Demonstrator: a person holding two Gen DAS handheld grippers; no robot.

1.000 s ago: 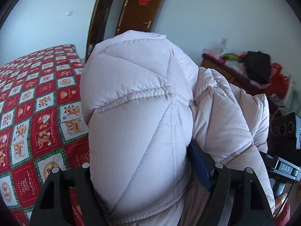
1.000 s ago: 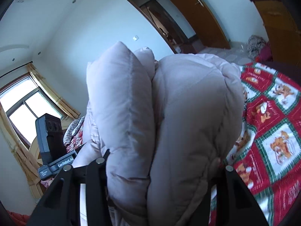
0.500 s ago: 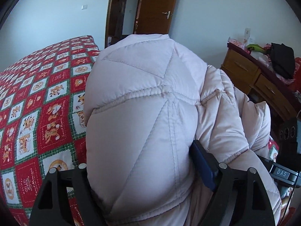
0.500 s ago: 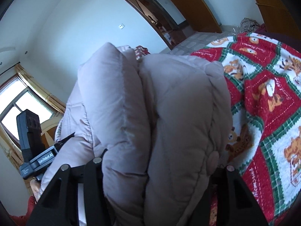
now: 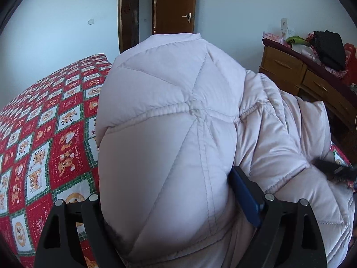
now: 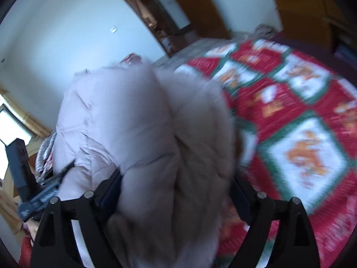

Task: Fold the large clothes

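Note:
A pale pink quilted puffer jacket point(image 5: 169, 134) fills the left wrist view, bunched thickly between the jaws of my left gripper point(image 5: 165, 192), which is shut on it. The jacket point(image 6: 147, 134) also fills the right wrist view, where my right gripper point(image 6: 176, 192) is shut on another thick fold. Both hold the jacket above the bed. The right wrist view is blurred by motion. The right gripper's body point(image 5: 334, 172) shows at the right edge of the left wrist view, the left gripper's body point(image 6: 22, 169) at the left of the right wrist view.
A bed with a red, green and white patterned quilt point(image 5: 44, 122) lies below, also seen in the right wrist view point(image 6: 301, 134). A wooden dresser point(image 5: 312, 78) piled with clothes stands at the right. An open wooden door point(image 5: 176, 6) is in the far wall.
Both grippers have tilted downward with the jacket held. The quilt takes up more of both views, and the right gripper is moving fast enough to blur its view.

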